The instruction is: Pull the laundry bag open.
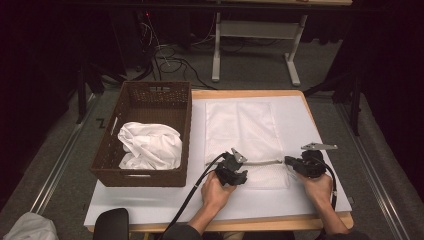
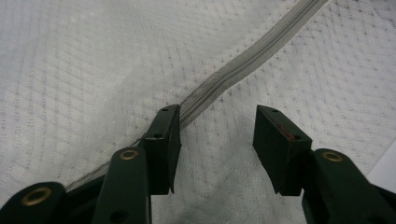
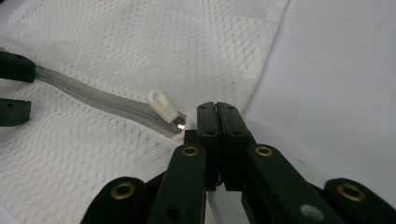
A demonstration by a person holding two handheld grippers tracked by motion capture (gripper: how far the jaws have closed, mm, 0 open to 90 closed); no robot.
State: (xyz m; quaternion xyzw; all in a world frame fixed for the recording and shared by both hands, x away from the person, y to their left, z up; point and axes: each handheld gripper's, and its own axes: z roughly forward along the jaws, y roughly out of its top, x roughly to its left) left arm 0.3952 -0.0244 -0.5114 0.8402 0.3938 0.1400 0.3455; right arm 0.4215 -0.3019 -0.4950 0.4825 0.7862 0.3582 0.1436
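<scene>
A white mesh bag lies flat on the white mat, with a grey zipper across its near end. My left gripper is open at the zipper's left end. In the left gripper view its jaws straddle the mesh, and the left one touches the zipper. My right gripper is shut at the zipper's right end. In the right gripper view its closed tips sit just right of the white zipper pull, over the bag's edge. No fabric shows between them.
A brown wicker basket holding a crumpled white cloth stands left of the bag. The white mat lies bare to the right of the bag. The table's front edge is close behind both hands.
</scene>
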